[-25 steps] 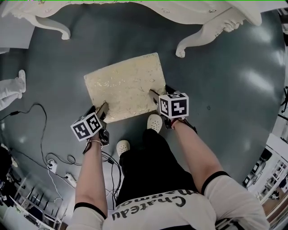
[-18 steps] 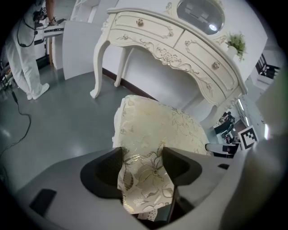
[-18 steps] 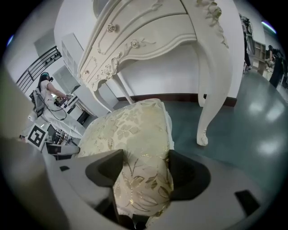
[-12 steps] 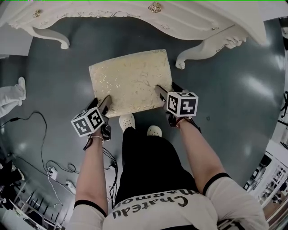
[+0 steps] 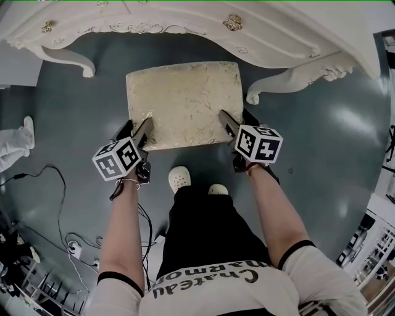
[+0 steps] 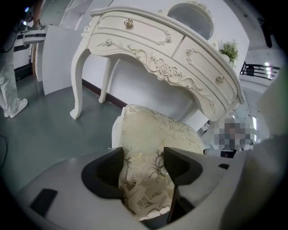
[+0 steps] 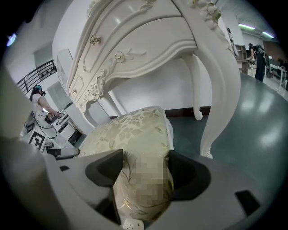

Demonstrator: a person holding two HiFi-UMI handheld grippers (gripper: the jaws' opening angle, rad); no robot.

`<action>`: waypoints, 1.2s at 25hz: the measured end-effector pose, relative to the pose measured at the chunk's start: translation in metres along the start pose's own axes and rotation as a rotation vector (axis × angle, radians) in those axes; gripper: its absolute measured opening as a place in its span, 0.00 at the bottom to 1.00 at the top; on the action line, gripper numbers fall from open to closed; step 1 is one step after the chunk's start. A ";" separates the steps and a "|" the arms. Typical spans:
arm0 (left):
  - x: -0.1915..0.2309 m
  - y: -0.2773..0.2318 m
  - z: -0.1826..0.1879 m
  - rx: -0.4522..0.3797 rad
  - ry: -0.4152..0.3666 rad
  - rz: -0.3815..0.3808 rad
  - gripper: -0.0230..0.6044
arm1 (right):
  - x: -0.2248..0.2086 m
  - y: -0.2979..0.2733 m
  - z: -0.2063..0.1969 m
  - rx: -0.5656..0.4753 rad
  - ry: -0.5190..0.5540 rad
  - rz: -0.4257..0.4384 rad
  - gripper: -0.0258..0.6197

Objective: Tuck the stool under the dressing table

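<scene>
Stool (image 5: 184,102) with gold-patterned cream cushion, grasped by left tool (image 5: 139,126) and right tool (image 5: 234,117). Dressing table (image 5: 185,18) stands at twelve o'clock, white shoes (image 5: 179,179) at six.

Legs of the stool (image 5: 182,102) hidden from the head view, dressing table (image 5: 271,37) cropped above

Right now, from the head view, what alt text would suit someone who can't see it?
Seen from above, a person clamps a cream, gold-patterned stool by its near corners, left gripper on one, right gripper on the other. Its far edge reaches the front of an ornate white dressing table.
</scene>
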State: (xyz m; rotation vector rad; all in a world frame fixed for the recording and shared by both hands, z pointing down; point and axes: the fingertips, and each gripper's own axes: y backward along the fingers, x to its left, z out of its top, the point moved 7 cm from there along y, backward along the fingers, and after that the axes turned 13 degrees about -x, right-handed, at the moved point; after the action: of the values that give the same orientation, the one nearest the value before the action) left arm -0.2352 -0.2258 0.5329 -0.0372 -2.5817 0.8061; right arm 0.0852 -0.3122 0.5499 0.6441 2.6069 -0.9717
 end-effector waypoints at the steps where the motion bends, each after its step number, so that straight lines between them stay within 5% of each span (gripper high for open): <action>1: 0.001 -0.006 0.005 -0.020 0.003 -0.007 0.50 | -0.001 -0.006 0.005 -0.009 0.000 0.002 0.55; 17: 0.008 -0.090 0.071 -0.091 -0.112 -0.079 0.50 | -0.001 -0.069 0.055 -0.186 0.036 -0.057 0.55; 25: 0.009 -0.125 0.102 -0.200 -0.290 -0.092 0.50 | 0.002 -0.090 0.068 -0.272 0.005 -0.100 0.55; 30: 0.001 -0.128 0.102 -0.346 -0.432 -0.067 0.49 | 0.007 -0.090 0.071 -0.385 0.127 -0.147 0.55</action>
State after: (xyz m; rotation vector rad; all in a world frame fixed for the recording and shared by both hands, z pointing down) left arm -0.2648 -0.3869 0.5286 0.1331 -3.0841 0.3609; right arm 0.0419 -0.4180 0.5440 0.4319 2.8731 -0.4512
